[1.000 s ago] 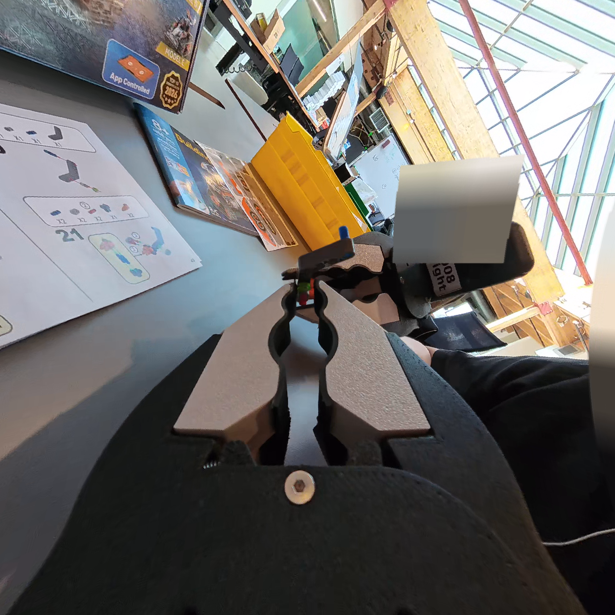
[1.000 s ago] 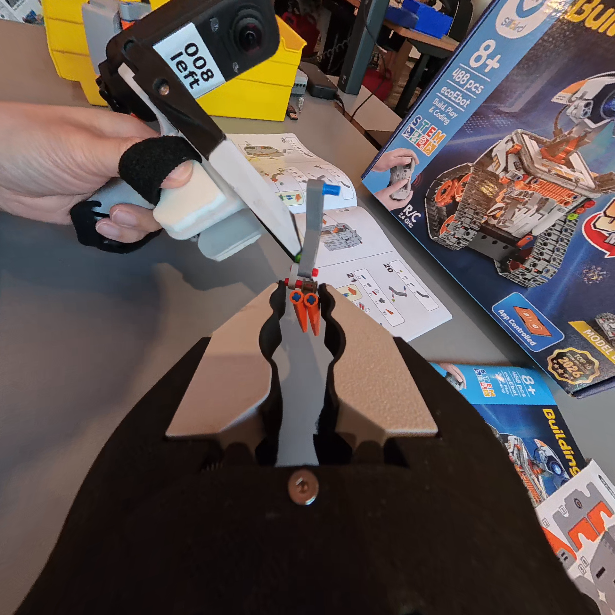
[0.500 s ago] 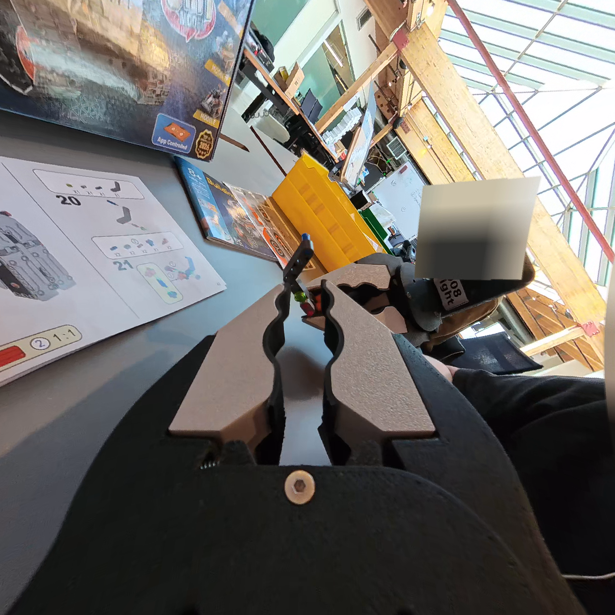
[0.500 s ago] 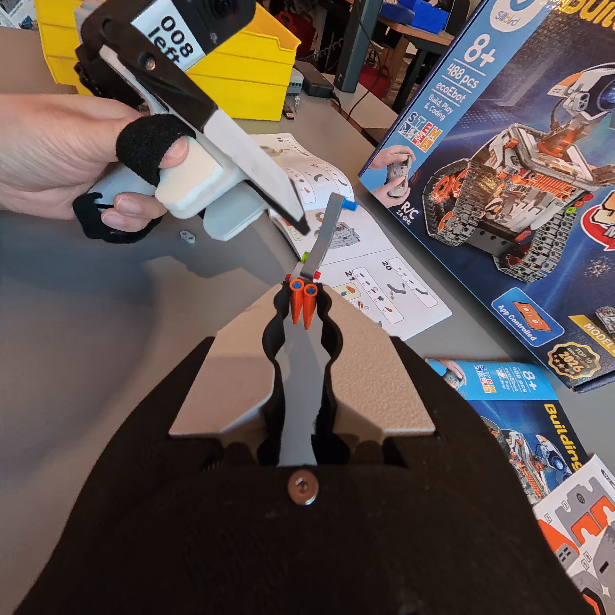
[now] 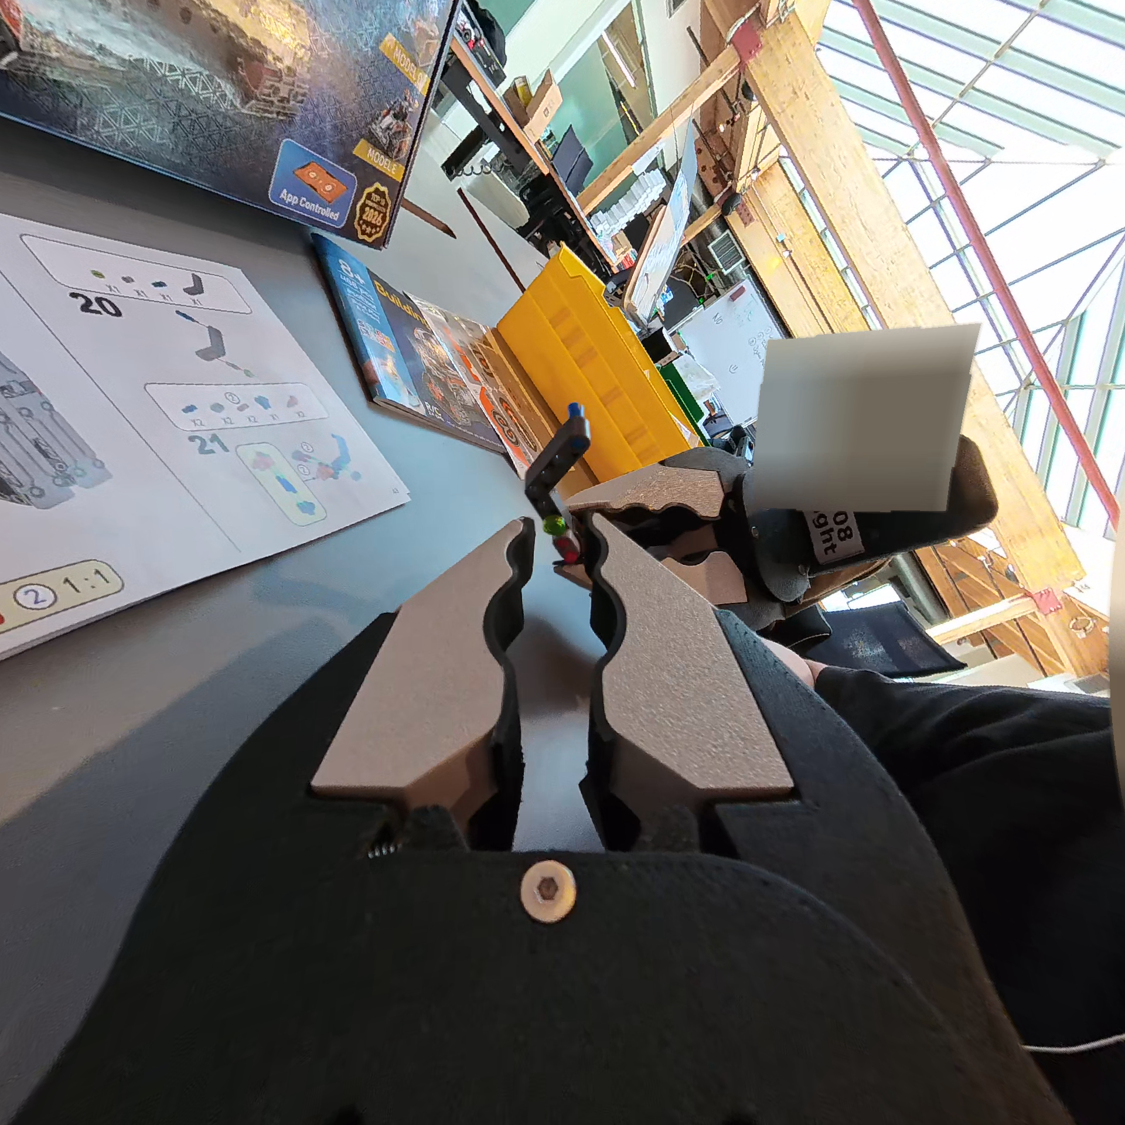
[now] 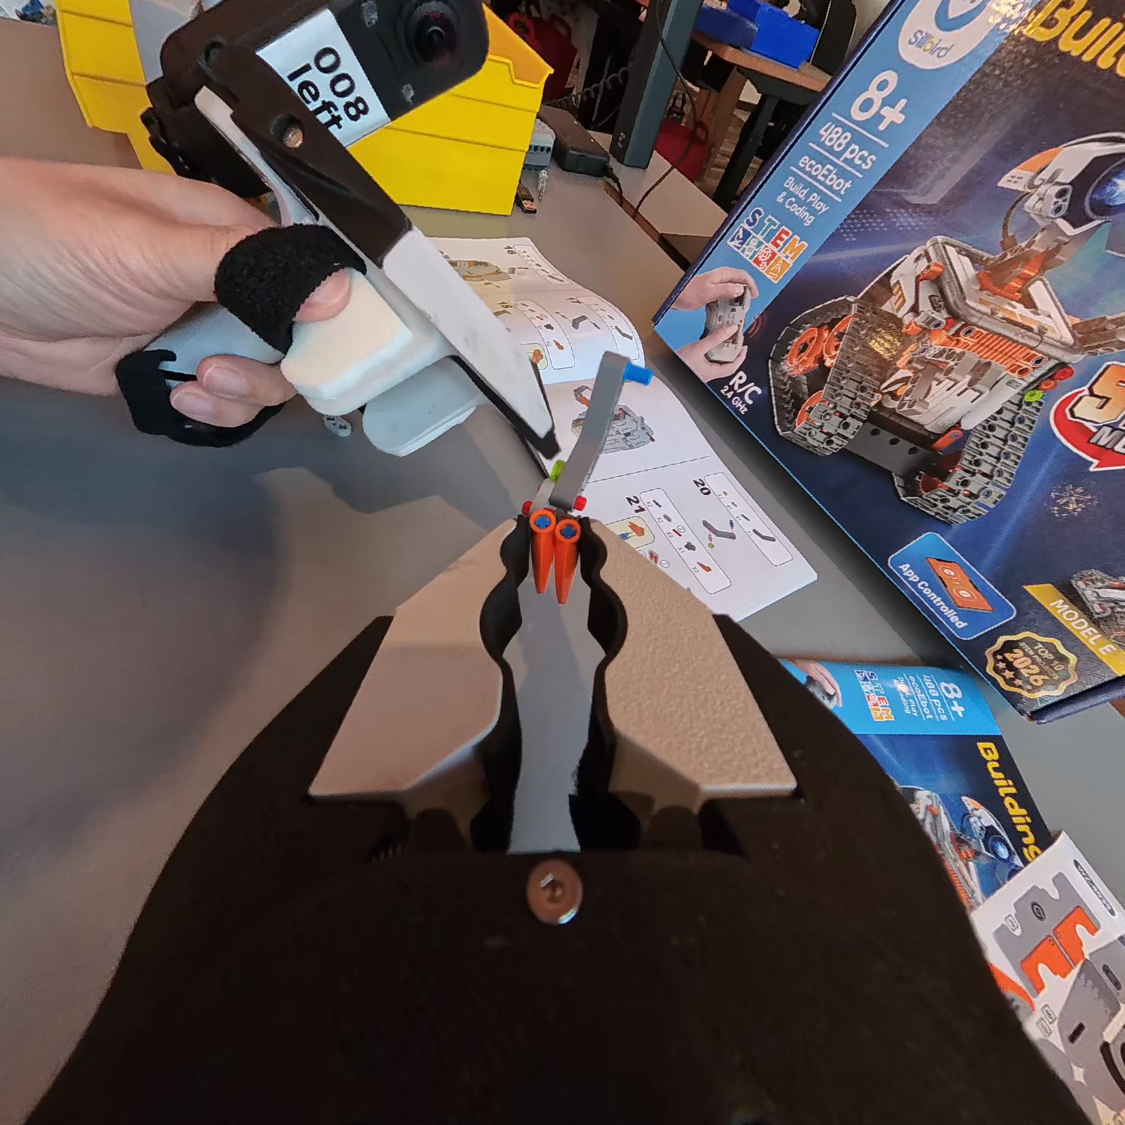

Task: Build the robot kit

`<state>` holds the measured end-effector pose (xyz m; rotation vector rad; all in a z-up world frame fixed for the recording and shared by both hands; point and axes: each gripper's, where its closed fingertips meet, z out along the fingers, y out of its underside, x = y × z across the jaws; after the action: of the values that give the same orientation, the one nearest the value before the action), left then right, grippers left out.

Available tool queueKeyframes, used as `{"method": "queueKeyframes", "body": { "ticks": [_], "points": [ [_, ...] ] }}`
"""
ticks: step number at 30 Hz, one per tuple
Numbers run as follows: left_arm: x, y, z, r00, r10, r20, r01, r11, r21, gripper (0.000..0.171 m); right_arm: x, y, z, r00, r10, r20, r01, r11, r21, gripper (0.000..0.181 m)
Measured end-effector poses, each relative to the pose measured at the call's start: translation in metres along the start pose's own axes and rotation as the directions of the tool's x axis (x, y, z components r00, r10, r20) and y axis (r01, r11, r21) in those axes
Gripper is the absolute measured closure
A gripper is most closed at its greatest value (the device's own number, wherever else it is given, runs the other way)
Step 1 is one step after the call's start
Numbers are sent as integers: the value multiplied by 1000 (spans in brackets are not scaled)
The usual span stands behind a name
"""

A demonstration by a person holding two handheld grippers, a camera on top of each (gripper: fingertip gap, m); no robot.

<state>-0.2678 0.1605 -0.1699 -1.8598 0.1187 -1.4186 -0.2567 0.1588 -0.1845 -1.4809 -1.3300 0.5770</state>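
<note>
My right gripper [image 6: 553, 526] is shut on a small brick assembly: two orange cones [image 6: 551, 557] sit between its tips, and a grey bent beam [image 6: 593, 420] with a blue pin [image 6: 636, 372] rises from them, tilted right. A green pin [image 6: 558, 469] sticks out near the beam's foot. My left gripper [image 6: 548, 441], held by a hand, points down at that green pin and is just short of it. In the left wrist view my left gripper [image 5: 559, 523] is slightly open and empty, with the green pin [image 5: 553, 525] and beam [image 5: 557, 462] just beyond its tips and the right gripper [image 5: 566, 539] behind.
An open instruction booklet [image 6: 669, 487] lies on the grey table under the assembly. A big blue toy box [image 6: 913, 304] stands to the right, with a blue manual [image 6: 931, 761] in front of it. A yellow bin [image 6: 438, 152] stands behind. A small grey part [image 6: 336, 426] lies by the hand. My two grippers' fingertips are within a few centimetres of each other.
My left gripper let go of the assembly's foot, drew back and opened a little, and now sits close to the green pin again. The beam has tilted to the right.
</note>
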Motion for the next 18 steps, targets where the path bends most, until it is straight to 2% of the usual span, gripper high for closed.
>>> {"method": "queueKeyframes", "body": {
  "ticks": [18],
  "points": [
    [0,8,5,999,-30,-27,29,999,-41,158,-1,-1,1,999,-42,-13,42,999,5,166]
  ]
}}
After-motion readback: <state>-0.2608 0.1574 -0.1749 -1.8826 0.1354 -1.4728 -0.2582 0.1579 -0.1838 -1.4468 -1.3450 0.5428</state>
